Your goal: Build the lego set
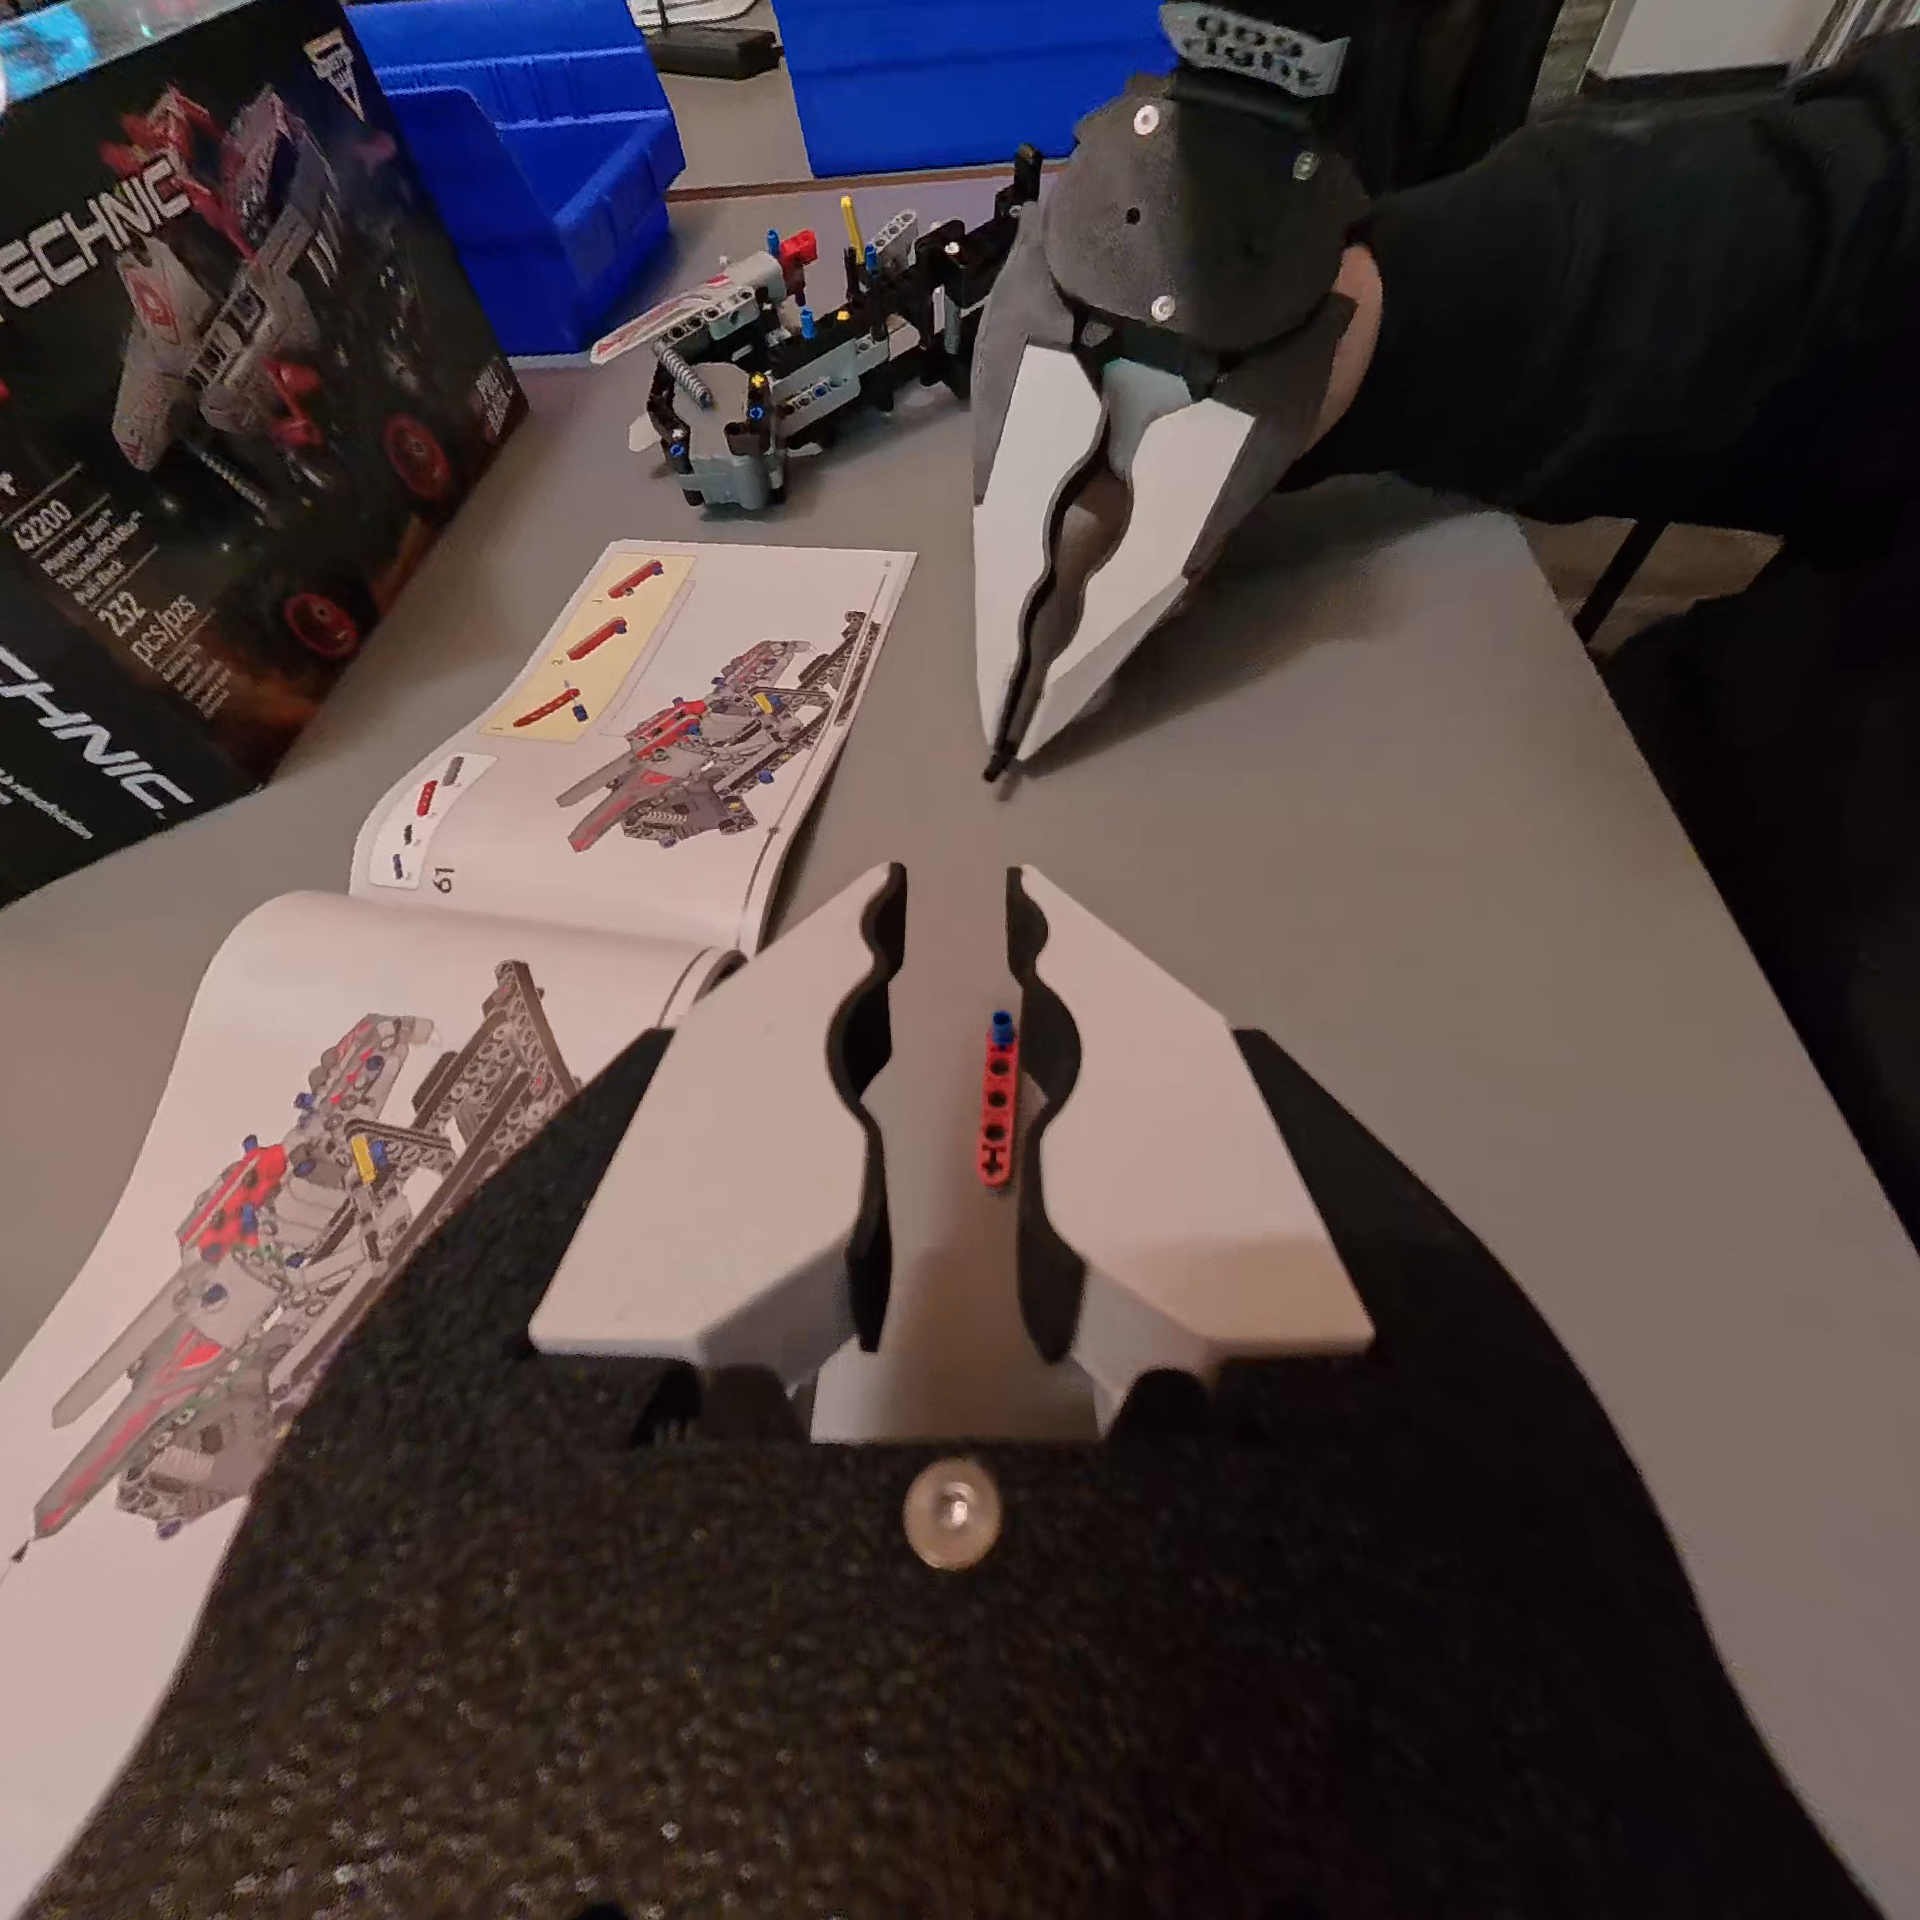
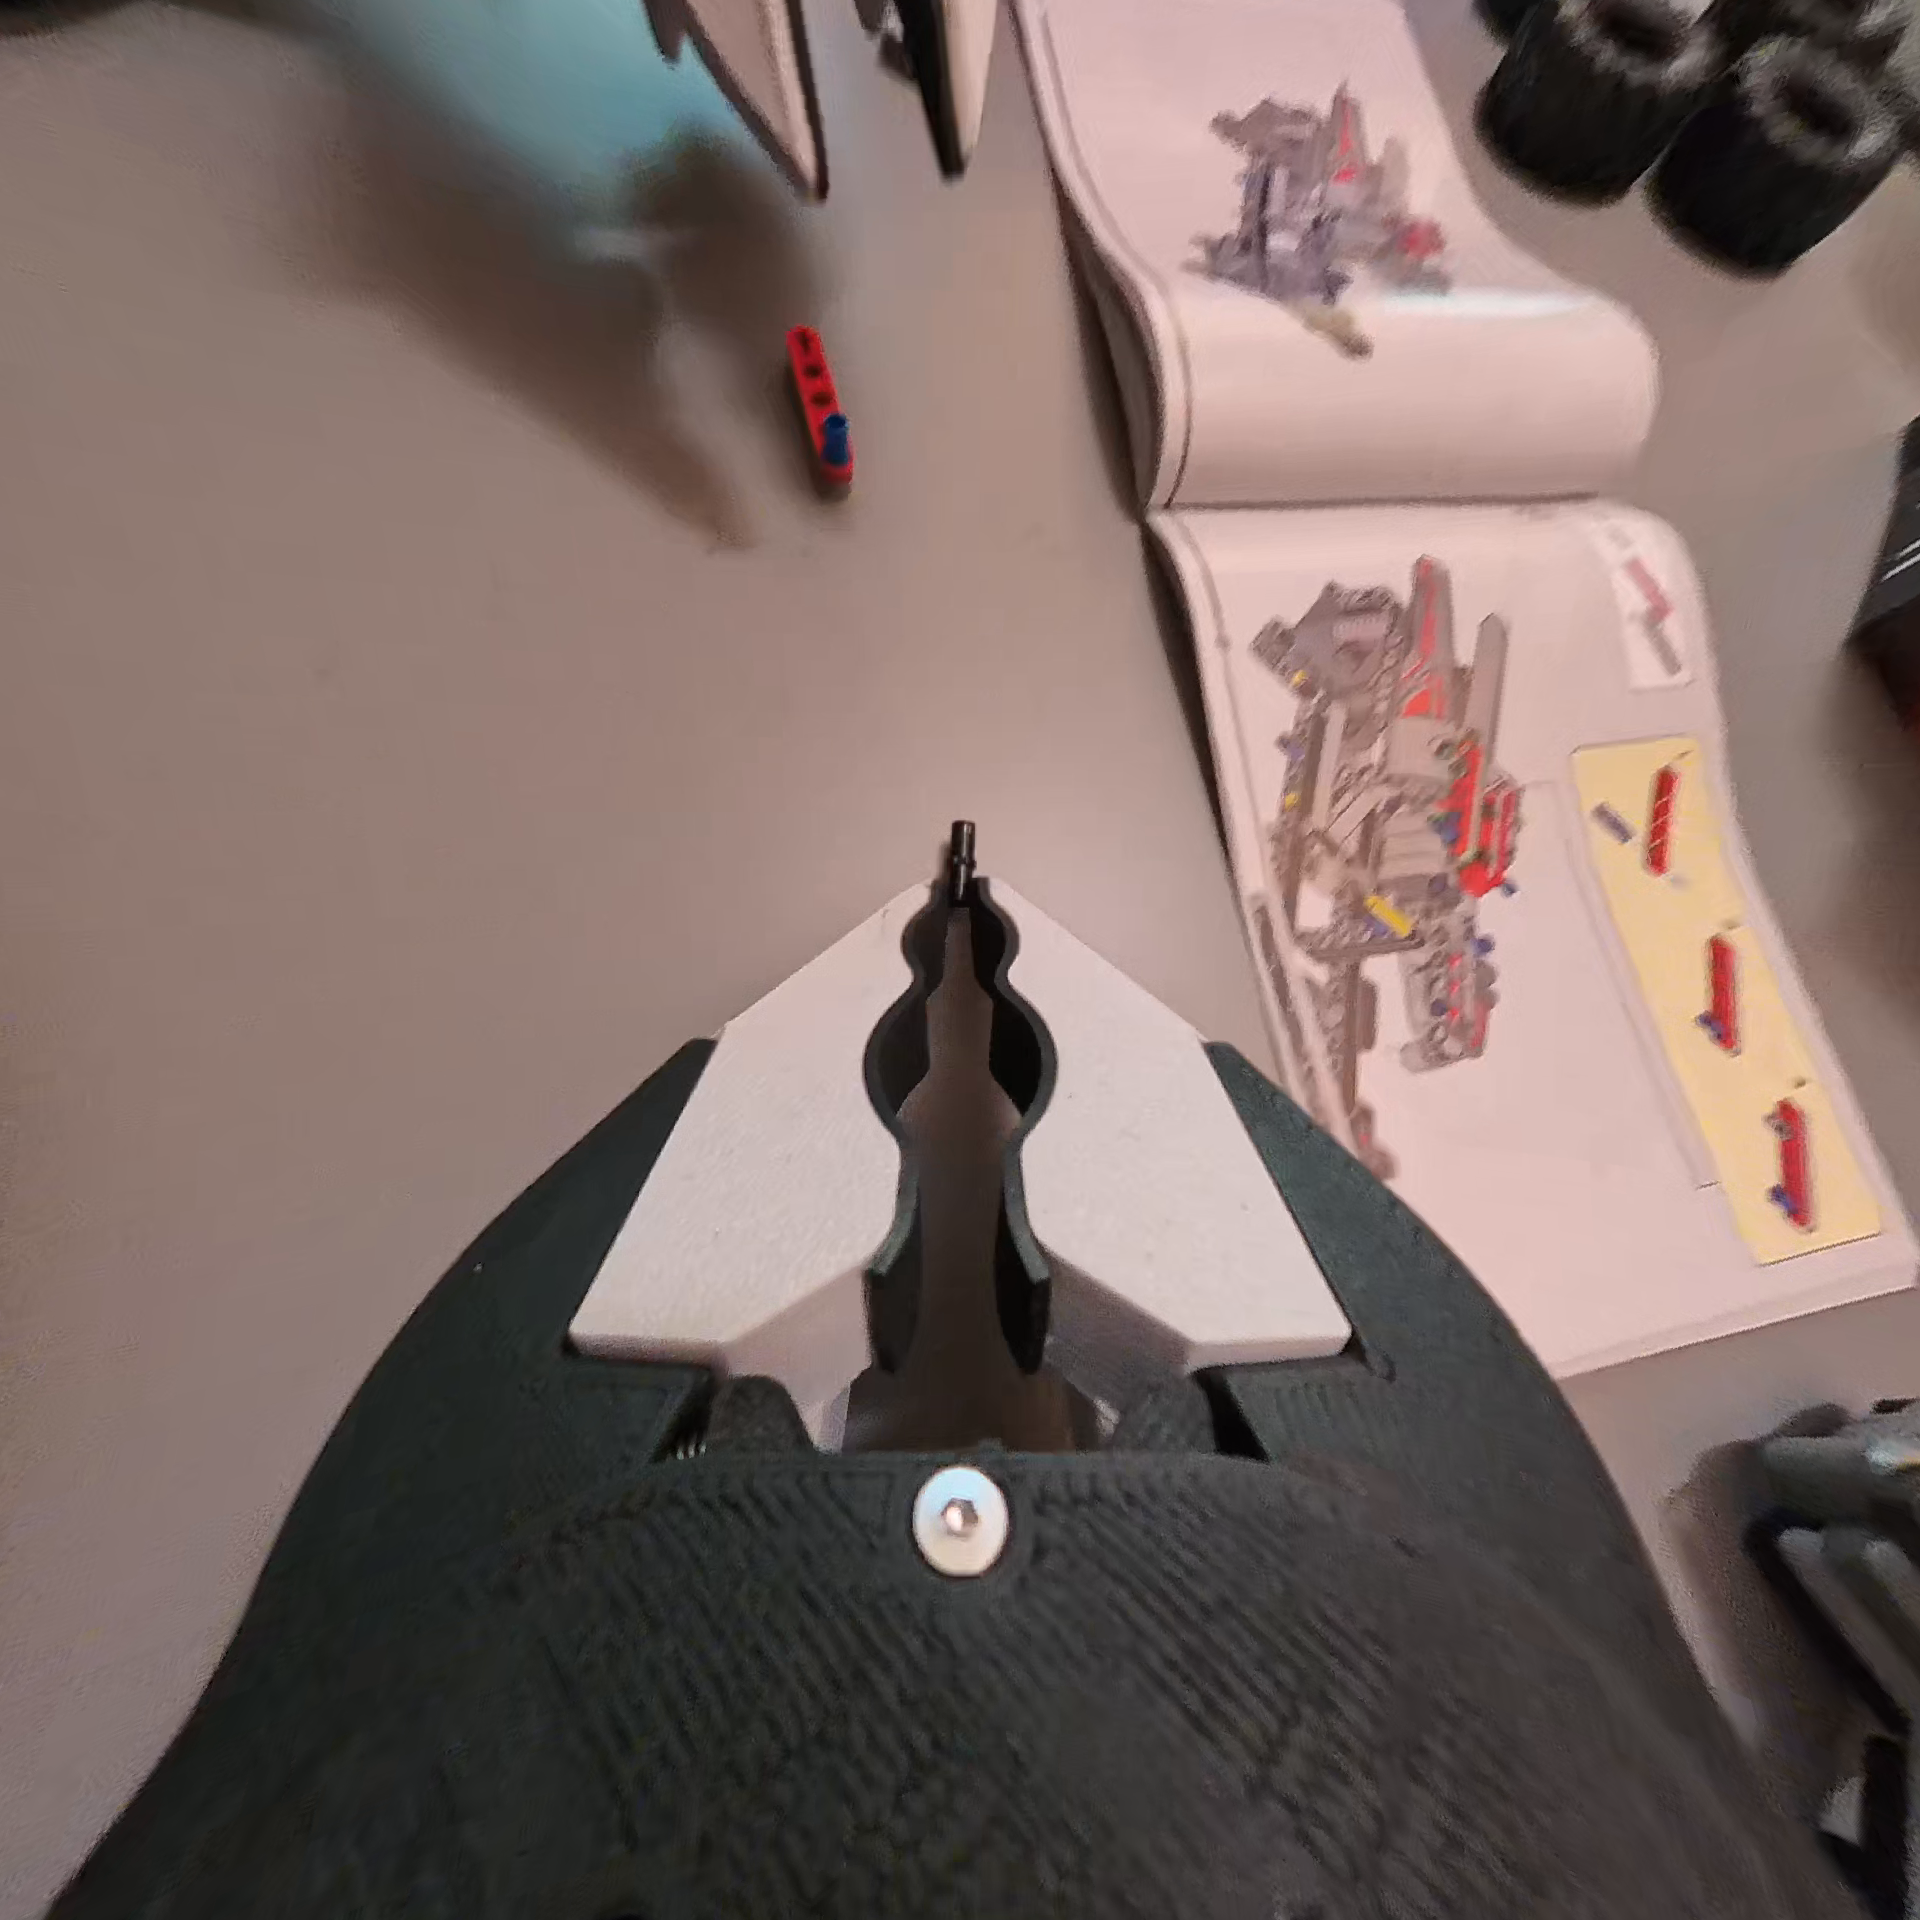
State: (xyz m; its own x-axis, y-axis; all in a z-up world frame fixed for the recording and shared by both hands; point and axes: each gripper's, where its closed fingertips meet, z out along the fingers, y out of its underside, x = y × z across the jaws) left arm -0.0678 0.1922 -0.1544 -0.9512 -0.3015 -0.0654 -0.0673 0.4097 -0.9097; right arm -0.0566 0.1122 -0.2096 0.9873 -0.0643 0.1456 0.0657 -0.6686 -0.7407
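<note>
Our right gripper (image 2: 961, 883) pinches a black pin (image 2: 959, 854) at its very tips; our left gripper (image 1: 956, 883) hangs spread over the red beam (image 1: 998, 1107) with its blue pin (image 1: 1001, 1023) on the table (image 1: 1351, 935). With so slight a hold, we judge the black pin could twist or pop free when pressed in. The open manual (image 1: 665, 717) lies just beside; the half-built chassis (image 1: 790, 364), box (image 1: 208, 364) and tyres (image 2: 1683, 125) sit clear.
</note>
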